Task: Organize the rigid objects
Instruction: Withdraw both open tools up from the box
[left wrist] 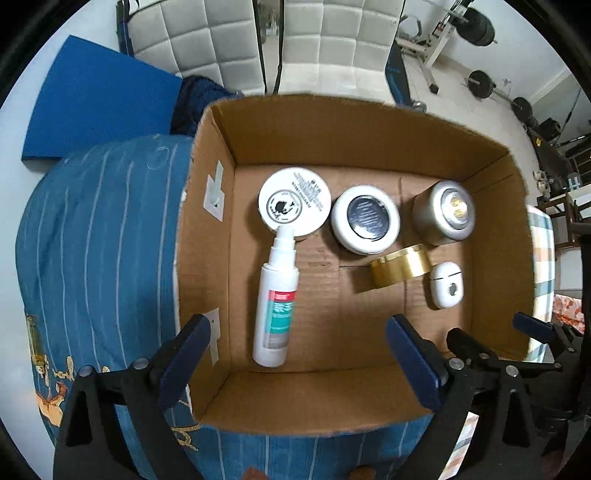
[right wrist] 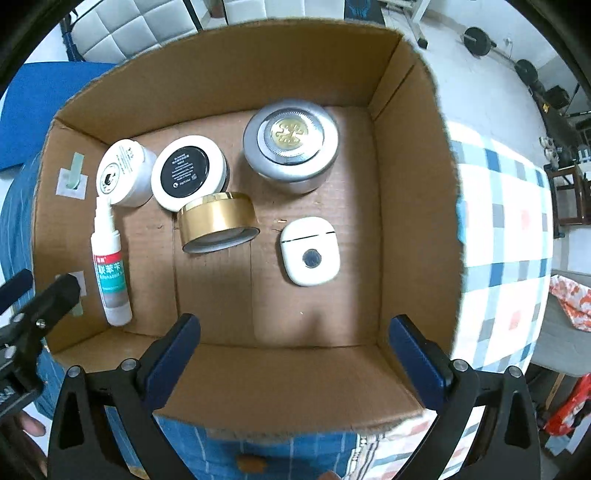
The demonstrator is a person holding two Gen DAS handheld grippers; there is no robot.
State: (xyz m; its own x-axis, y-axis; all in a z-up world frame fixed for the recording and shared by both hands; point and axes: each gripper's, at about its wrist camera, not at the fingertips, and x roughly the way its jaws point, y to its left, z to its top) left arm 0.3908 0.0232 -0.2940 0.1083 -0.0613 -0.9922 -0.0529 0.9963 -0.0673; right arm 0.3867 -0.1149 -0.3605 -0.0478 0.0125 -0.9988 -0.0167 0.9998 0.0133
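An open cardboard box (left wrist: 332, 118) (right wrist: 413, 221) holds several items. A white spray bottle (left wrist: 277, 295) (right wrist: 109, 266) lies at the left. Behind it stand a white jar (left wrist: 293, 201) (right wrist: 123, 171) and a white jar with a black top (left wrist: 365, 218) (right wrist: 190, 171). A silver tin (left wrist: 445, 212) (right wrist: 291, 146) stands at the back right. A gold lid (left wrist: 400, 264) (right wrist: 216, 221) lies on its side. A white earbud case (left wrist: 447, 284) (right wrist: 309, 251) lies at the right. My left gripper (left wrist: 295, 354) and right gripper (right wrist: 295, 350) are both open and empty above the box's near edge.
The box sits on a blue striped cloth (left wrist: 92, 240) with a checked cloth (right wrist: 506, 229) to its right. A blue mat (left wrist: 99, 99) and a white quilted seat (left wrist: 229, 40) lie behind. Gym weights (left wrist: 480, 26) stand at the far right.
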